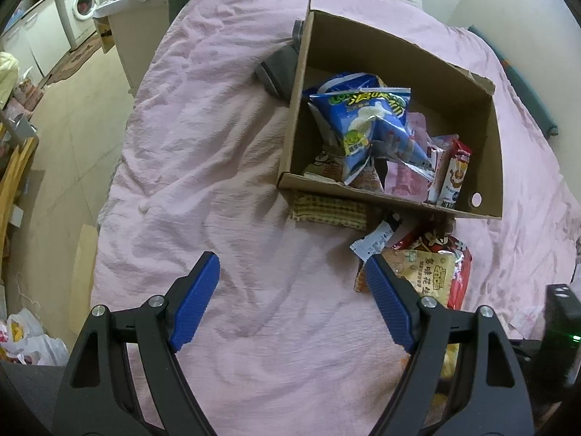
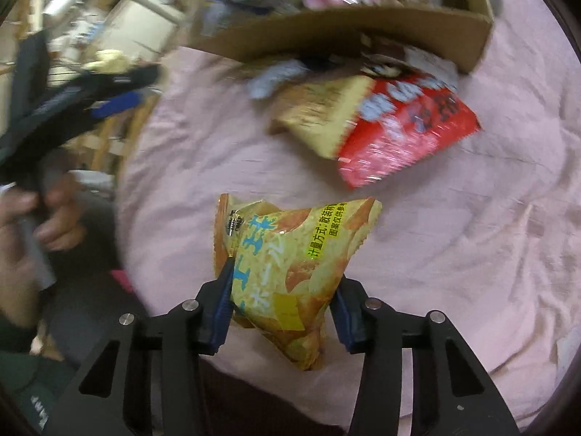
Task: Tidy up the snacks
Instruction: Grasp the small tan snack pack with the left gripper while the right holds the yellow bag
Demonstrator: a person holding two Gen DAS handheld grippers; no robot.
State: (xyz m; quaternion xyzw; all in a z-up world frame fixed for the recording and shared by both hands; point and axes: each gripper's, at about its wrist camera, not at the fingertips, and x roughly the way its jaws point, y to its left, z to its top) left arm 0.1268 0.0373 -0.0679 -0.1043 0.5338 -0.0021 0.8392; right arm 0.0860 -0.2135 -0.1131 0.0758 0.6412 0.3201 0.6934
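Note:
A cardboard box [image 1: 468, 76] sits on the pink bedsheet [image 1: 218, 145] with several snack bags inside, a blue bag [image 1: 363, 123] on top. My left gripper [image 1: 292, 294] is open and empty above the sheet, short of the box. Beside its right finger lie a yellow peanut bag [image 1: 432, 272] and a red bag [image 1: 459, 287]. My right gripper [image 2: 283, 290] is shut on a yellow chip bag [image 2: 290, 254], held above the sheet. Ahead of it lie a gold bag [image 2: 319, 116] and the red bag [image 2: 406, 130], in front of the box [image 2: 326, 32].
A checked flat packet [image 1: 330, 210] lies against the box's near wall. A grey object [image 1: 279, 69] rests left of the box. The bed's left edge drops to the floor, with a washing machine [image 1: 81, 3] far back. The left gripper and hand [image 2: 54, 116] show blurred in the right wrist view.

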